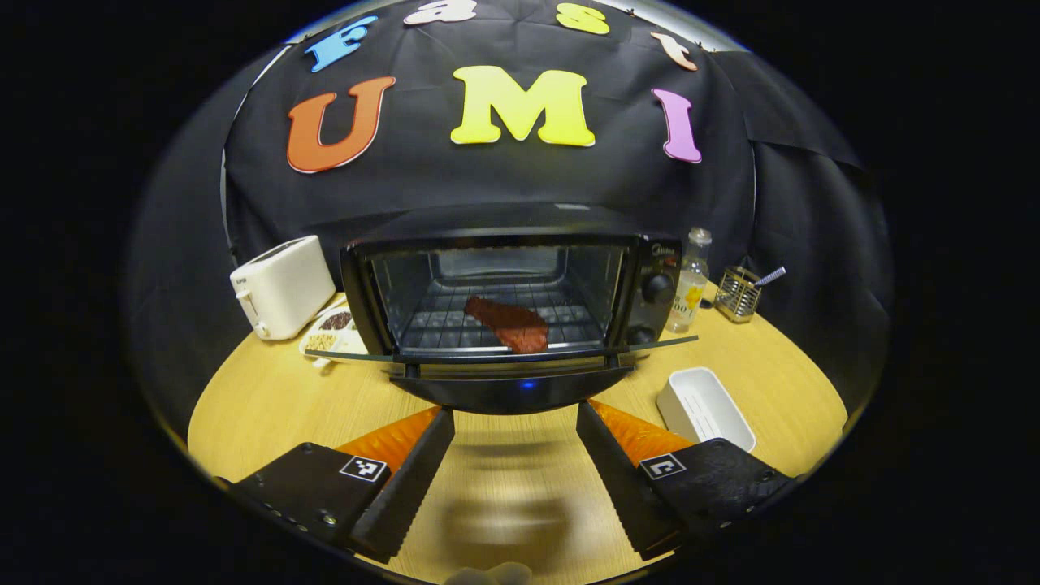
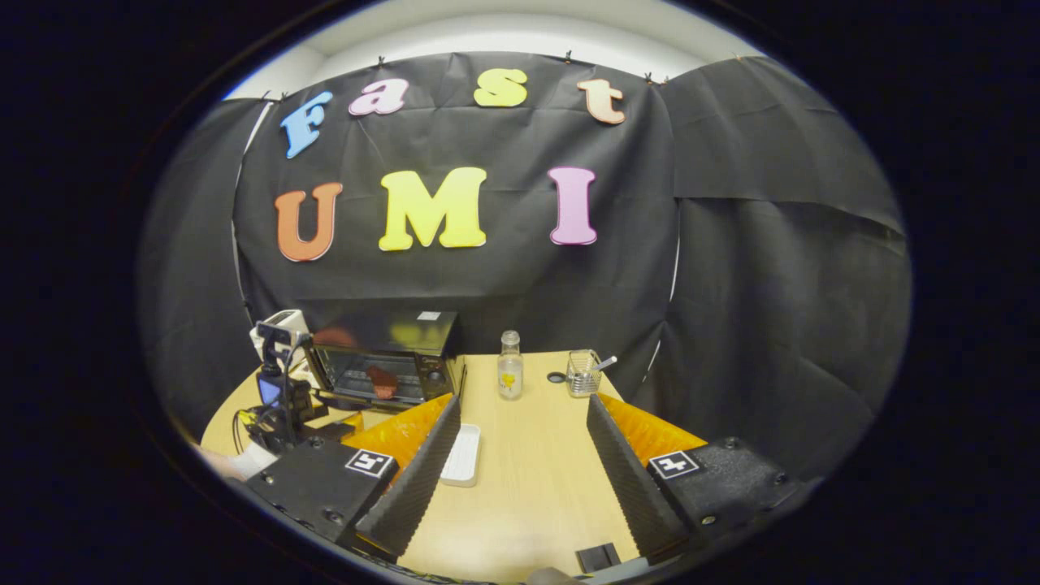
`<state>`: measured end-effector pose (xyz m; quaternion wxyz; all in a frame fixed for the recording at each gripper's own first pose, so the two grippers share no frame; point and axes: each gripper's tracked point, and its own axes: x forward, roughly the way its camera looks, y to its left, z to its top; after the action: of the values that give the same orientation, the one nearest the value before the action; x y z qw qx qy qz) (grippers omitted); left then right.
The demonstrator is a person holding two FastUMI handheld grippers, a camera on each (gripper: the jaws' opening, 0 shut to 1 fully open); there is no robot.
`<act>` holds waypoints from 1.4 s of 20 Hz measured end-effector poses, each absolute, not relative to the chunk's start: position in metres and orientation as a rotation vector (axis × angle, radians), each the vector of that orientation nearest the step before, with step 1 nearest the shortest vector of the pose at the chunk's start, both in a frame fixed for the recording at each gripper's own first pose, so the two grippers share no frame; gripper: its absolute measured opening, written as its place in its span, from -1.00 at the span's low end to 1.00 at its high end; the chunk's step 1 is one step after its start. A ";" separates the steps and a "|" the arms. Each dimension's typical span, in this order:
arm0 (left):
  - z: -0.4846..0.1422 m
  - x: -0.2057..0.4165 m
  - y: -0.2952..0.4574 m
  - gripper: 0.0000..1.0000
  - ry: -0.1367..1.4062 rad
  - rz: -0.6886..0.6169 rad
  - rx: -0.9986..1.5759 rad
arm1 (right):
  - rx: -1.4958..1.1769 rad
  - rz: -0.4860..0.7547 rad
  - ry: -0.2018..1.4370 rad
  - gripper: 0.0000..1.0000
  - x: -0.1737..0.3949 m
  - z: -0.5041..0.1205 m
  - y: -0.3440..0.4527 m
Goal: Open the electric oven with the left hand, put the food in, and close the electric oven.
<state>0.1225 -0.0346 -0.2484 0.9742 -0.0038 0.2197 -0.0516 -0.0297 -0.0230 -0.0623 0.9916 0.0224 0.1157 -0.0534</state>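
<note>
The black electric oven (image 1: 504,244) stands on the wooden table (image 1: 504,487) with its glass door (image 1: 512,390) folded down flat toward me. A reddish-brown piece of food (image 1: 508,323) lies on the wire rack inside. My left gripper (image 1: 516,414) is open just in front of the door's edge, and nothing is between its fingers. My right gripper (image 2: 524,402) is open and empty above the table, to the right of the oven (image 2: 382,333). From there the food (image 2: 380,380) shows inside, with the left gripper's body (image 2: 276,394) in front of the oven.
A white toaster (image 1: 280,286) and a plate of beans (image 1: 333,329) stand left of the oven. A small bottle (image 1: 691,280) and a wire holder (image 1: 738,292) stand to its right. A white rectangular tray (image 1: 705,406) lies front right.
</note>
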 end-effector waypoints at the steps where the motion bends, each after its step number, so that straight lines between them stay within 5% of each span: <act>1: -0.240 0.129 -0.034 0.93 0.427 -0.104 -0.014 | 0.048 -0.112 0.232 0.99 -0.030 -0.062 -0.024; 14: -0.219 0.106 -0.029 0.94 0.388 -0.100 -0.036 | 0.029 -0.090 0.232 0.99 -0.032 -0.056 -0.022; 28: -0.047 -0.034 -0.022 0.92 0.096 0.018 -0.034 | 0.026 0.053 0.097 0.99 -0.062 -0.005 -0.042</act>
<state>-0.0341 -0.0225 -0.0472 0.9987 -0.0170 0.0480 0.0088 -0.0619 -0.0418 -0.0045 0.9984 0.0130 0.0483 0.0266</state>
